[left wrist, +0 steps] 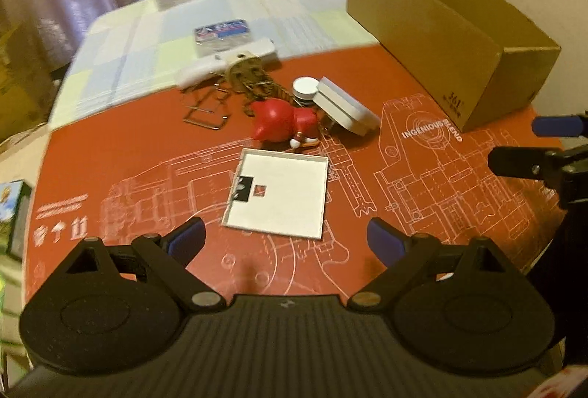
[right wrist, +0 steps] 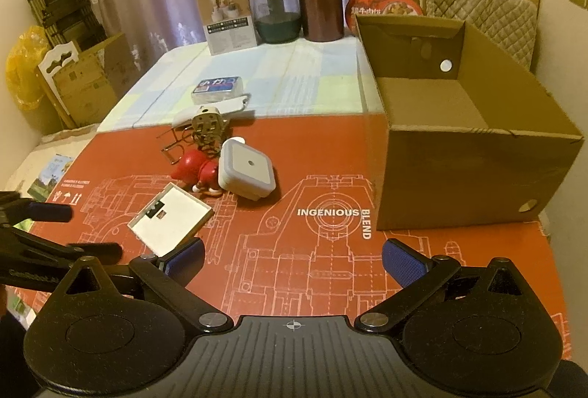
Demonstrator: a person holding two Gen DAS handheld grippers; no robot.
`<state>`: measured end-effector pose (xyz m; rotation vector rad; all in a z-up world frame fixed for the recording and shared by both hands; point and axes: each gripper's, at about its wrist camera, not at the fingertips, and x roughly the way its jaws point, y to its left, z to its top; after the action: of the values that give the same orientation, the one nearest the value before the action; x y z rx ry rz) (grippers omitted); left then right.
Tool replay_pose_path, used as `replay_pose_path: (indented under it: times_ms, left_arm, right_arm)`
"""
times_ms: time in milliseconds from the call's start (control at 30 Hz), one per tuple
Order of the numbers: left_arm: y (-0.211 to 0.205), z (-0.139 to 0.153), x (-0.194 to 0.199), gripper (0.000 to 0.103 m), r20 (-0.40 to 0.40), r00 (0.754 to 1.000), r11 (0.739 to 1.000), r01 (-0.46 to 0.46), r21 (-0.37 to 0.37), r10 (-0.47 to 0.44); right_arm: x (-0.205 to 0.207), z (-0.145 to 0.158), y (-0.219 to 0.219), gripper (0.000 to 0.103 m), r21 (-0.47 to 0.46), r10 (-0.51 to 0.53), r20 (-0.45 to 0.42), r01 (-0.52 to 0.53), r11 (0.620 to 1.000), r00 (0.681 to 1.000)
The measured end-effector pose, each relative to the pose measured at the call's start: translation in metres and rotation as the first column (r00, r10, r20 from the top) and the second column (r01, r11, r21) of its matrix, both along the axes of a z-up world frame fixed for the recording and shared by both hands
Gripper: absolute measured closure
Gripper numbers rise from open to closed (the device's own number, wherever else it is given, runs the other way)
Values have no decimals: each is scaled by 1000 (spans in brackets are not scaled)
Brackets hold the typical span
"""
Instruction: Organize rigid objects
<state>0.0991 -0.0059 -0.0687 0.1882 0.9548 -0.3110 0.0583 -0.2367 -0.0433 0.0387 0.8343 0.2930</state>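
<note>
Grippers: my left gripper (left wrist: pixel 286 238) and my right gripper (right wrist: pixel 292 256), two in all, both wide open and holding nothing.
Box: one brown cardboard box (right wrist: pixel 477 174) at far right, open on top, nothing visible inside.
Flat things: one white square tray (left wrist: pixel 279 194), shallow, lying near me on the red mat (right wrist: pixel 330 287).
Pile: one glossy red figurine (left wrist: pixel 284 120), one white rounded square plug device (right wrist: pixel 246 170), one round white disc (left wrist: pixel 305 86), beyond the tray.

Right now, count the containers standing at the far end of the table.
3: a white carton on the left, a dark green glass jar in the middle, a brown canister on the right. Others may be hidden.
</note>
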Motion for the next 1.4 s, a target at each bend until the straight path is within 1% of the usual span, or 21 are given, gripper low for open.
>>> replay_pose_path:
  times_ms: [100,200,267,333,400,533,667,767,867,967,1033,1133,1400]
  left_arm:
    - [5,-15,18,9,-31,999,999,25,-47,-26]
    - [6,-27,29,6,-27,997,996,77,-42,-78]
    - [3,-34,33,4,-19,993,993,118,-23,-118]
    - [1,-40,37,4,-19,987,987,158,-25,-159]
    - [0,-47,41,4,-20,985,985,169,-31,-170]
    - [4,-58,52,4,-17,988,987,151,-49,-152]
    - [9,-66,59,4,-16,992,991,127,-50,-127]
    - [11,-72,61,4,-11,993,991,118,-58,-119]
    - [8,-75,60,4,-4,993,992,121,-46,-121]
    - [6,-76,59,7,10,993,992,118,-38,-117]
    - [7,-75,59,10,21,994,993,107,-45,-106]
    - [7,-75,57,17,39,994,994,108,-29,-106]
    - [9,-73,57,18,42,996,996,82,-45,-81]
  right_arm:
    - [8,-5,3,3,5,8,1,-8,1000,1000]
    - [17,-10,6,3,13,9,-7,-9,1000,1000]
    - [22,-13,9,3,10,11,-7,-11,1000,1000]
    - [26,-16,11,3,10,13,-7,-13,1000,1000]
    - [29,-21,14,3,10,16,-12,-16,1000,1000]
    - [37,-30,19,3,18,22,-24,-22,1000,999]
    - [45,-35,20,3,47,23,-30,-21,999,999]
    - [50,-38,22,3,50,27,-27,-26,998,999]
    - [57,-41,24,3,58,28,-28,-26,998,999]
    - [64,-44,27,3,68,34,-21,-32,997,999]
    - [69,-46,29,3,82,43,-19,-42,996,999]
    - [78,-50,32,3,106,51,-19,-49,993,999]
    - [108,-60,33,3,219,53,-66,-38,975,996]
